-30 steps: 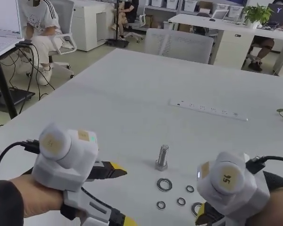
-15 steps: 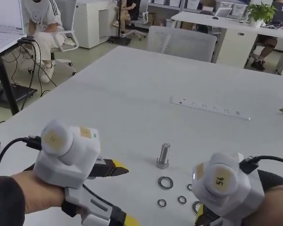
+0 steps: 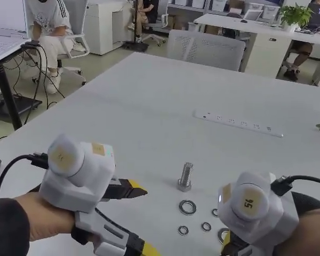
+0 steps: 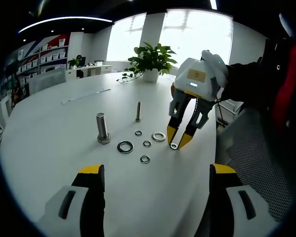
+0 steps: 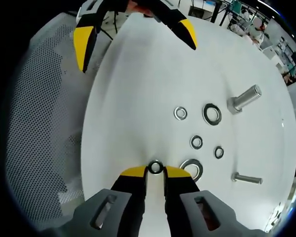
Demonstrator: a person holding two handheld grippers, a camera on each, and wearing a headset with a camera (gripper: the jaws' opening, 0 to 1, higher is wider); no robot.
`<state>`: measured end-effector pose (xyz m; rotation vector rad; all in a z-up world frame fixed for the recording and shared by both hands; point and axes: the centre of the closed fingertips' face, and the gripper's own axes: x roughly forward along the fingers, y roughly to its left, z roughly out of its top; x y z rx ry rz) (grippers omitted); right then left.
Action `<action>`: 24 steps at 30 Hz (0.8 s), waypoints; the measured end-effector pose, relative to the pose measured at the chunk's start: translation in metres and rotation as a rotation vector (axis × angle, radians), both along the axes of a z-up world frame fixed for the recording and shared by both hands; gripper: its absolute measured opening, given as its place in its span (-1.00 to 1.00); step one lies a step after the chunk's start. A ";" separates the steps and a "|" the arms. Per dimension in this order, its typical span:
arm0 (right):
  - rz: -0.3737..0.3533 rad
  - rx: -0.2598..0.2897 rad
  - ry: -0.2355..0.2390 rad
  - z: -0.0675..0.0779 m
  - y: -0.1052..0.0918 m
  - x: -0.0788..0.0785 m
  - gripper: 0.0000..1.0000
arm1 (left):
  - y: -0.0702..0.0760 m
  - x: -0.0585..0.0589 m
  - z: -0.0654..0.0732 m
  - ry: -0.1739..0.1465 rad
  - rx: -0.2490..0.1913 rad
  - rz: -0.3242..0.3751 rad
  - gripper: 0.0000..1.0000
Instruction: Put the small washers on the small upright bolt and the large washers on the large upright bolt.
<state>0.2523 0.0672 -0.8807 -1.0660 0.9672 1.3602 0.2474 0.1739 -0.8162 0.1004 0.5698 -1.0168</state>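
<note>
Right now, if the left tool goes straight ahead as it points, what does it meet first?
Probably the nearest small washer, flat on the table dead ahead; the right tool sits farther on. Height is unclear, so it might pass over.

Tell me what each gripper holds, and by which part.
The right gripper pinches a small washer by opposite rim edges, at the jaw tips. The left gripper is open, holding nothing.
</note>
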 end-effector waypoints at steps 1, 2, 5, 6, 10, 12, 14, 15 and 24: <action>-0.003 0.006 -0.004 0.001 0.000 0.001 -0.72 | 0.000 0.000 0.000 0.000 0.000 0.000 0.75; -0.008 0.009 -0.002 0.002 0.000 0.002 -0.72 | 0.000 0.000 0.000 0.000 0.000 0.000 0.75; -0.020 0.019 -0.001 0.004 0.000 0.003 -0.72 | -0.002 0.001 0.001 -0.004 -0.002 -0.003 0.75; -0.024 0.020 0.000 0.005 -0.001 0.003 -0.73 | -0.003 0.001 0.001 -0.004 -0.002 -0.005 0.75; -0.039 0.026 -0.001 0.006 -0.003 0.005 -0.73 | -0.005 0.002 0.000 -0.004 0.002 -0.011 0.75; -0.047 0.028 0.000 0.007 -0.005 0.006 -0.73 | -0.006 0.002 0.000 -0.004 0.005 -0.015 0.76; -0.052 0.028 0.000 0.008 -0.007 0.006 -0.73 | -0.008 0.002 0.000 -0.003 0.009 -0.021 0.76; -0.055 0.030 0.000 0.008 -0.007 0.006 -0.73 | -0.009 0.002 -0.001 -0.004 0.012 -0.024 0.76; -0.081 0.046 -0.002 0.016 -0.013 0.011 -0.73 | -0.014 0.007 0.006 -0.017 0.021 -0.026 0.76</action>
